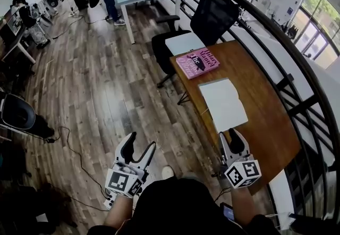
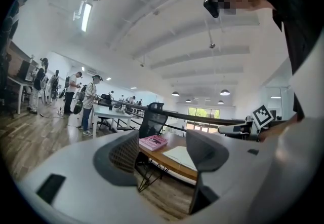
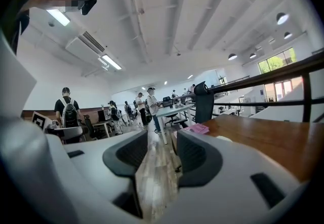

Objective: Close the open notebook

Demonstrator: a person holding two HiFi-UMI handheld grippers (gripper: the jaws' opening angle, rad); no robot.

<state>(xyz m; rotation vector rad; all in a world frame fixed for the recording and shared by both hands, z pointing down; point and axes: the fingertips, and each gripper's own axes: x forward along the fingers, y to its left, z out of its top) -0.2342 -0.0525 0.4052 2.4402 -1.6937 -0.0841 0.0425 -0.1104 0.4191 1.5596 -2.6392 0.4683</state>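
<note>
On the wooden desk (image 1: 260,95), a white notebook (image 1: 223,103) lying flat, on the near side of a pink book (image 1: 197,63). Just short of the notebook's near edge and apart from it, the right gripper (image 1: 229,134), jaws parted, nothing between them. Well off to the left, over the plank floor (image 1: 106,85), the left gripper (image 1: 142,141), jaws spread wide, likewise empty, aimed toward the desk.
</note>
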